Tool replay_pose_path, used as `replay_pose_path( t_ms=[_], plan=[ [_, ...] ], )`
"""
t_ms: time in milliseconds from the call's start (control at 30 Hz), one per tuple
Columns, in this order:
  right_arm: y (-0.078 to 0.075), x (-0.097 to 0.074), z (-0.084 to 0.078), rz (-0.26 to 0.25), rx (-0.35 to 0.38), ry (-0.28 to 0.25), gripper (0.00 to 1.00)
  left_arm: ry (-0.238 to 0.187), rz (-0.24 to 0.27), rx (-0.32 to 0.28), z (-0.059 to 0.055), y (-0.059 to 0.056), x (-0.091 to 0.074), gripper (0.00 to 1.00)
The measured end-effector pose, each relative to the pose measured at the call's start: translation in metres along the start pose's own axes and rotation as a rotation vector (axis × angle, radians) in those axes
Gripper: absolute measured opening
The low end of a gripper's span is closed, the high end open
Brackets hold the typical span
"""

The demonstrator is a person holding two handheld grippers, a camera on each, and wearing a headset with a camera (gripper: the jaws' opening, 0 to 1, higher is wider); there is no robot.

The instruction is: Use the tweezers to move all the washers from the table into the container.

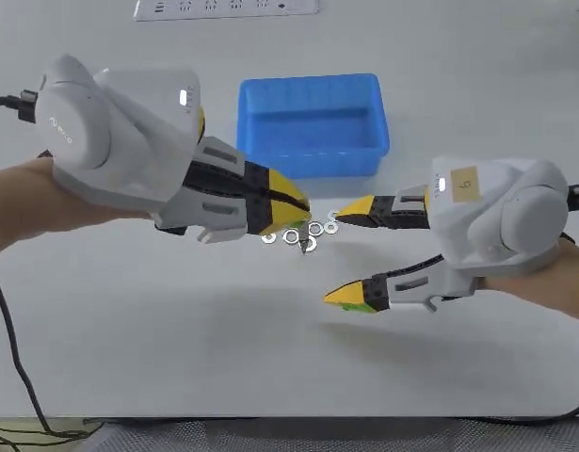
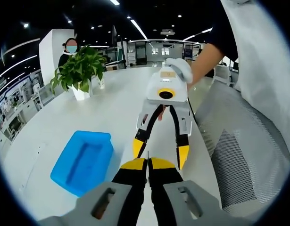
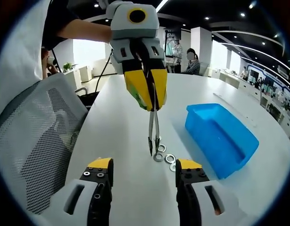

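Right gripper view, L hand-held gripper (image 3: 147, 101) pinching tweezers (image 3: 153, 128), tips by washers (image 3: 169, 158), R hand-held gripper (image 1: 336, 252) wide, empty

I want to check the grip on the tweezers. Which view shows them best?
The right gripper view: the tweezers hang in full from the left gripper, tips by the washers. The left gripper view gives a thin sliver between its jaws; in the head view that gripper covers most of them.

right gripper (image 1: 335, 256) | tan sticker (image 1: 465, 185): one digit, 9 or 6 | far strip (image 1: 223, 8): print unreadable
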State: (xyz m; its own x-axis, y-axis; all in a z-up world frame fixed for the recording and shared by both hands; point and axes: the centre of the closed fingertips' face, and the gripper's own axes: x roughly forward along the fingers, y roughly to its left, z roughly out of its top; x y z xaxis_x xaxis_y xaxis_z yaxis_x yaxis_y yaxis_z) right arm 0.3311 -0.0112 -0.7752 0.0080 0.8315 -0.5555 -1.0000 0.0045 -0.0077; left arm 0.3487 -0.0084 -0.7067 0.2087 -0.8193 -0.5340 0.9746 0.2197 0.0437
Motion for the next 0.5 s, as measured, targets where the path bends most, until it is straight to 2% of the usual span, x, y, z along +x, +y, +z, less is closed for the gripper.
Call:
replay_pose_path(
  t_ms=[100, 133, 200, 333, 500],
  plan=[
    [-0.0003, 0.0052, 0.0027, 0.008, -0.005, -0.003, 0.54, -0.005, -0.021, 0.022, 0.0017, -0.0011, 0.0012, 0.05],
    [-0.0005, 0.0073, 0.0037, 0.014, -0.006, -0.004, 0.54, -0.019, -0.036, 0.035, 0.0031, -0.002, 0.0028, 0.05],
    [-0.0011, 0.0095, 0.005, 0.015, -0.007, -0.005, 0.54, -0.03, -0.038, 0.019, 0.0046, 0.0001, 0.0056, 0.05],
    [-0.0005, 0.0101, 0.0062, 0.021, -0.009, -0.011, 0.53, -0.029, -0.043, 0.035, 0.0072, 0.0003, 0.009, 0.05],
    [-0.001, 0.0075, -0.0011, 0.015, 0.005, -0.001, 0.53, -0.031, -0.042, 0.043, 0.0073, -0.0013, 0.0087, 0.05]
  ],
)
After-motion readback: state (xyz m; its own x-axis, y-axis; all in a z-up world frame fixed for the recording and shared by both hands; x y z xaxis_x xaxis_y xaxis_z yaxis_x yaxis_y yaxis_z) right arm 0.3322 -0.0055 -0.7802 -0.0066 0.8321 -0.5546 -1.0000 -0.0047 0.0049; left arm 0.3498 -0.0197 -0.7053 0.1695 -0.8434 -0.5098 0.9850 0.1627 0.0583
